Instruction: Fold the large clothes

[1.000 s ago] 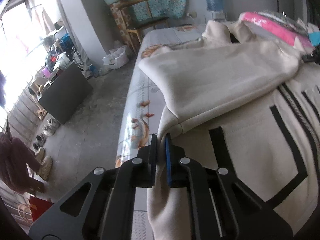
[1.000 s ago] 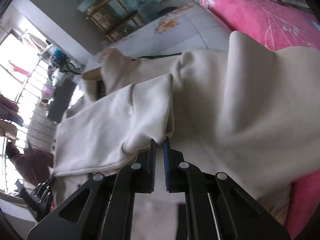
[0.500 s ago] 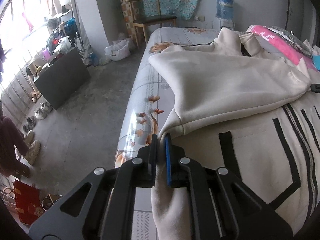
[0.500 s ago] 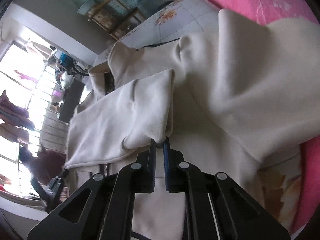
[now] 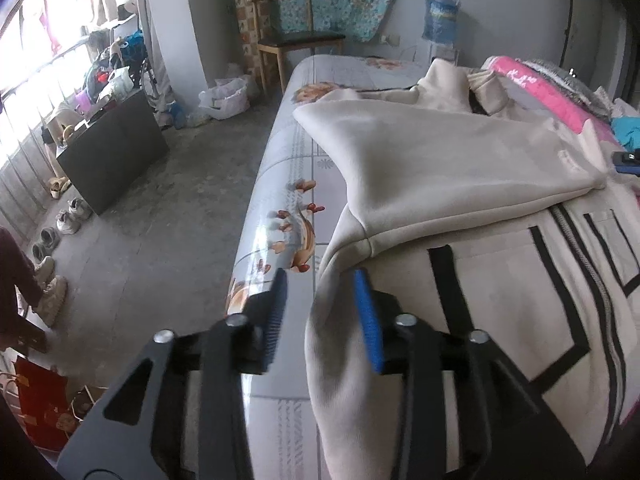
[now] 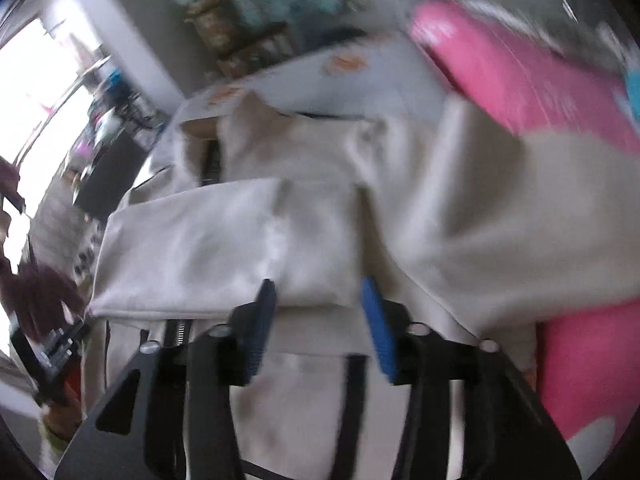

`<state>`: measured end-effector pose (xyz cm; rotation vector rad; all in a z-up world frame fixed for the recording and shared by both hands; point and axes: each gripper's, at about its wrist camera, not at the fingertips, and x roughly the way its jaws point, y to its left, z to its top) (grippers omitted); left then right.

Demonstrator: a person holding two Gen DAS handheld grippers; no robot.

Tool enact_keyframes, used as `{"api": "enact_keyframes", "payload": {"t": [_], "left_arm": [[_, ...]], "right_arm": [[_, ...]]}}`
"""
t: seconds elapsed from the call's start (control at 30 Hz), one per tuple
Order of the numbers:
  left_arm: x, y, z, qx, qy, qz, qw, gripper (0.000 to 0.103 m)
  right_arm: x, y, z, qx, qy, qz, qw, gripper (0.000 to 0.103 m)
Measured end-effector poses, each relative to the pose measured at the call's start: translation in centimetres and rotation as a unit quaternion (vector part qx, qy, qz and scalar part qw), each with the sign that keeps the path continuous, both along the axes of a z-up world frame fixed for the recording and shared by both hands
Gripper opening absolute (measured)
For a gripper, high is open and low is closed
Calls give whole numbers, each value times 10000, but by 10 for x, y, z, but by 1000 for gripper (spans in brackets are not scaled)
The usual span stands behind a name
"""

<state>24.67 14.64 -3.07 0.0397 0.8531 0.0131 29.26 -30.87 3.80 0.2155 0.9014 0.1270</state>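
Note:
A large cream zip jacket (image 5: 500, 288) with black stripes lies spread on the bed, one sleeve (image 5: 440, 168) folded across its front. My left gripper (image 5: 320, 284) sits at the jacket's left edge, jaws opening, with the cloth's edge loose between the pads and nothing pinched. In the blurred right wrist view the same jacket (image 6: 480, 208) fills the frame. The folded sleeve's cuff (image 6: 312, 260) lies just ahead of my right gripper (image 6: 318, 292), whose jaws are opening, clear of the cloth. The right gripper's tip (image 5: 626, 160) shows at the far right of the left view.
The bed's grey flowered sheet (image 5: 280, 208) drops to a concrete floor (image 5: 160, 240) on the left. Pink bedding (image 6: 540, 80) is heaped along the far side. A wooden chair (image 5: 296, 40), a dark cabinet (image 5: 108, 152), shoes and a person's leg (image 5: 16, 292) stand on the floor.
Both grippers were shut on the cream cloth and have let go, their jaws now apart. The right gripper has lifted a little off the sleeve's cuff.

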Motion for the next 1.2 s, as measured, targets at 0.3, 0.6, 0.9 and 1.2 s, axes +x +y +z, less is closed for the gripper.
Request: {"api": "enact_keyframes", "payload": {"t": [0.3, 0.6, 0.9, 1.2], "left_arm": [[-29, 12, 49, -266, -182, 139, 9994, 70], [-5, -18, 96, -307, -264, -154, 9991, 87], [68, -96, 60, 174, 74, -381, 9991, 87], [137, -129, 3, 329, 618, -134, 9975, 87]], "right_arm": [[37, 59, -48, -1081, 136, 630, 9920, 59], [-25, 82, -2, -1218, -511, 487, 9900, 79], [-35, 67, -13, -1206, -431, 47, 9918, 86], [8, 71, -29, -1350, -289, 20, 9904, 89]]}}
